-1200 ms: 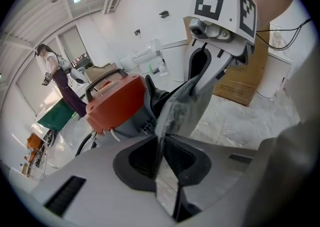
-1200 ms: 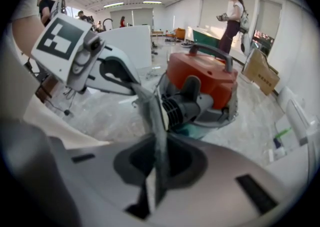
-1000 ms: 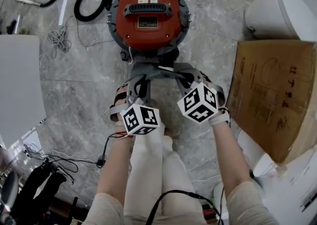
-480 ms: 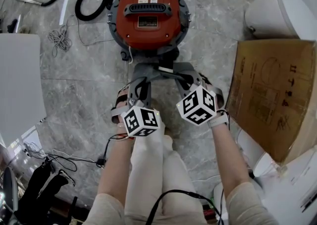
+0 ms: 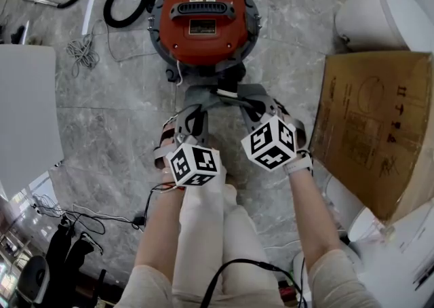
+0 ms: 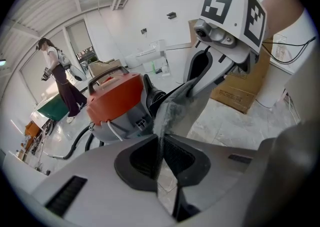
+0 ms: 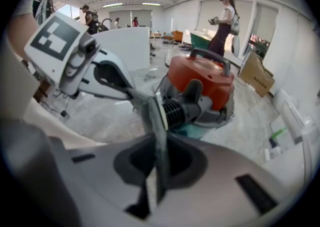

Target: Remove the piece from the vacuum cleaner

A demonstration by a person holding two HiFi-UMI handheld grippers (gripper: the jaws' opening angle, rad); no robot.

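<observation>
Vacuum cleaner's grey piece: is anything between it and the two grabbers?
No, nothing visible. The left gripper and right gripper are both shut on the thin grey piece, beside the black ribbed inlet of the vacuum cleaner.

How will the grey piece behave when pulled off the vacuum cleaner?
Probably floppy: the grey piece looks thin with a fuzzy, cloth-like edge, pinched flat in the left gripper and right gripper. Likely light, so the bulky vacuum cleaner shouldn't tip.
</observation>
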